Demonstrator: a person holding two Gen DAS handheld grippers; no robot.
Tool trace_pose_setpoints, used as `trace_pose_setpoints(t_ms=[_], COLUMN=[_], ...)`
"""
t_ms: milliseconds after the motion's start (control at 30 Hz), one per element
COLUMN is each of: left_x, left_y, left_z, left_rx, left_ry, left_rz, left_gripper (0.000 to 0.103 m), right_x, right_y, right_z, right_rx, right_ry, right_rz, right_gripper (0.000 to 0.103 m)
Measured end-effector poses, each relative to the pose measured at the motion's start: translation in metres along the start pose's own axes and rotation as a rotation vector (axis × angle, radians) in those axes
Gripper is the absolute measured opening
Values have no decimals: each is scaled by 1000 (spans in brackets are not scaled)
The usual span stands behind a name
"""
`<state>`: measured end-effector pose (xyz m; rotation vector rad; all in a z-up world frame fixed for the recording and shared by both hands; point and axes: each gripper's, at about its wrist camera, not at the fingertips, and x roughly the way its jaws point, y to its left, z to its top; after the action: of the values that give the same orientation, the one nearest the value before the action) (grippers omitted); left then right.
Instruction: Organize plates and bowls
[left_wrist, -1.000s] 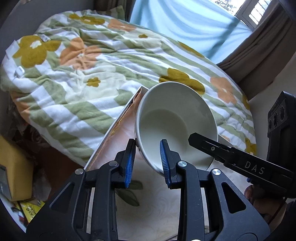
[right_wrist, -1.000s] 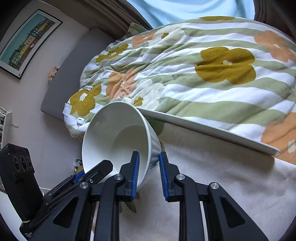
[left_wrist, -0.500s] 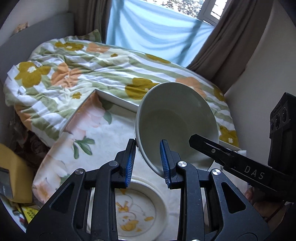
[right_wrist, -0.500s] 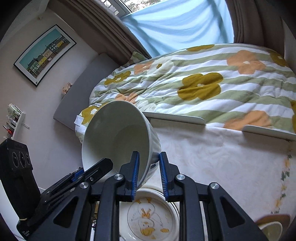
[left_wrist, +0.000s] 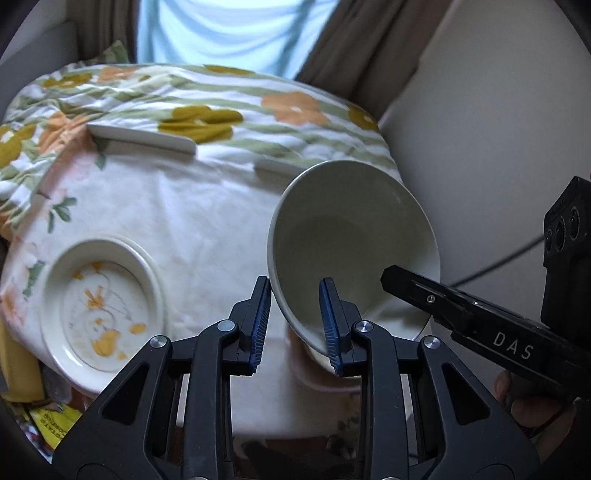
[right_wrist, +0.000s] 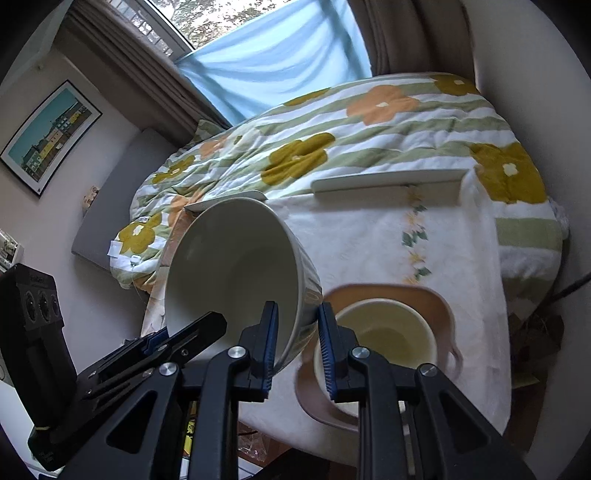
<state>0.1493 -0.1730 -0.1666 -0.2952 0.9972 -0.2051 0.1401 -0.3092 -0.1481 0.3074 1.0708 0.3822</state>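
Moved: both grippers have carried the white bowl (left_wrist: 351, 236) sideways from over the bed; the patterned plate (left_wrist: 99, 314) now lies off to the left.
Left gripper (left_wrist: 295, 321): jaws pinching the bowl's rim, one pad inside, one outside.
Right gripper (right_wrist: 295, 347): jaws pinching the opposite rim likewise.
Bowl: tilted, held clear of the desk (left_wrist: 192, 229), above a small cream bowl (right_wrist: 384, 336) on a tan plate (right_wrist: 436, 299); the gap between them is blurred, hard to judge.
Surface: pale floral cloth covers the desk.
Room: bed (right_wrist: 369, 136) with flowered quilt beyond, blue curtain (right_wrist: 273, 62), framed picture (right_wrist: 48, 136).
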Motion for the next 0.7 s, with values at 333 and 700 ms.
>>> trace_pose_setpoints(t_ms=[333, 700], left_x=[51, 93], left_y=[-41, -51], left_z=[-32, -37], left_rx=[132, 219], left_ry=[172, 282], left_rz=[12, 94], left_gripper=[24, 24], right_x=[2, 23], right_y=[-50, -70], right_z=[-37, -47], right_rx=[93, 100], right_ry=[43, 82], right_rz=[-82, -126], right_gripper=[20, 20])
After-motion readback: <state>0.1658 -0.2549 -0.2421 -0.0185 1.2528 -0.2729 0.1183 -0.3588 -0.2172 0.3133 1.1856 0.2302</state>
